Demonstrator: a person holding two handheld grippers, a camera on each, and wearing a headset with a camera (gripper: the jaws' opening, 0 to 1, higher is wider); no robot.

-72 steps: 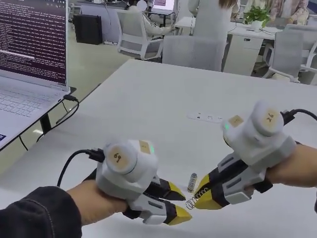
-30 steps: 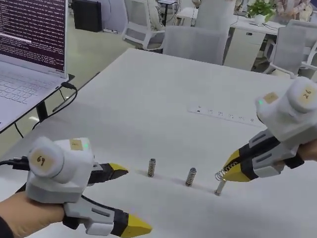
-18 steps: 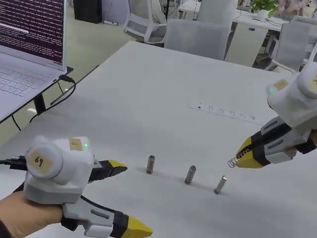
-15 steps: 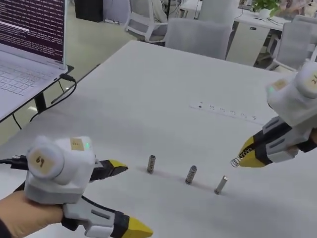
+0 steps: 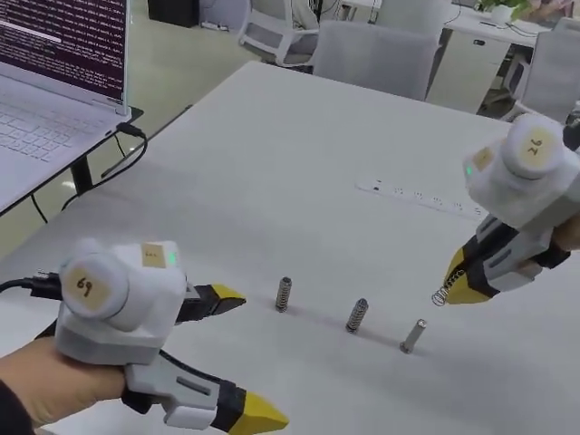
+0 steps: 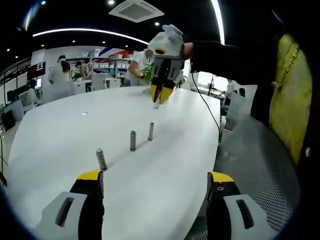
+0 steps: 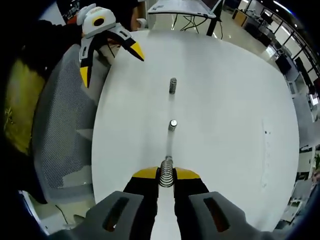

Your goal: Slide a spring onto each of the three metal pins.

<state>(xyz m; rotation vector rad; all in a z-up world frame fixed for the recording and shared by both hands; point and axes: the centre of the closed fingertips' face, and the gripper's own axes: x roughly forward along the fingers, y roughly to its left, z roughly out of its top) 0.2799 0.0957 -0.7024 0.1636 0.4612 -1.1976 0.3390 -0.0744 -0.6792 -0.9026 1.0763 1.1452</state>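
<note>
Three metal pins stand in a row on the white table (image 5: 299, 163). The left pin (image 5: 284, 293) and the middle pin (image 5: 357, 314) each carry a spring. The right pin (image 5: 413, 335) is bare. My right gripper (image 5: 456, 288) hangs above and to the right of the bare pin, shut on a spring (image 5: 441, 294) that sticks out of its yellow tips. From the right gripper view, the held spring (image 7: 166, 176) lines up with the bare pin (image 7: 173, 124). My left gripper (image 5: 245, 358) stands open at the near left, nothing between its jaws.
An open laptop (image 5: 54, 100) sits on a side desk at the left, with a cable (image 5: 118, 172) hanging off it. A white power strip (image 5: 412, 195) lies farther back on the table. Office chairs (image 5: 372, 54) stand beyond the far edge.
The right gripper, still holding the spring, has lifted off the bare pin's top and moved up and right. The left gripper has drawn back to the left and opened wide.
</note>
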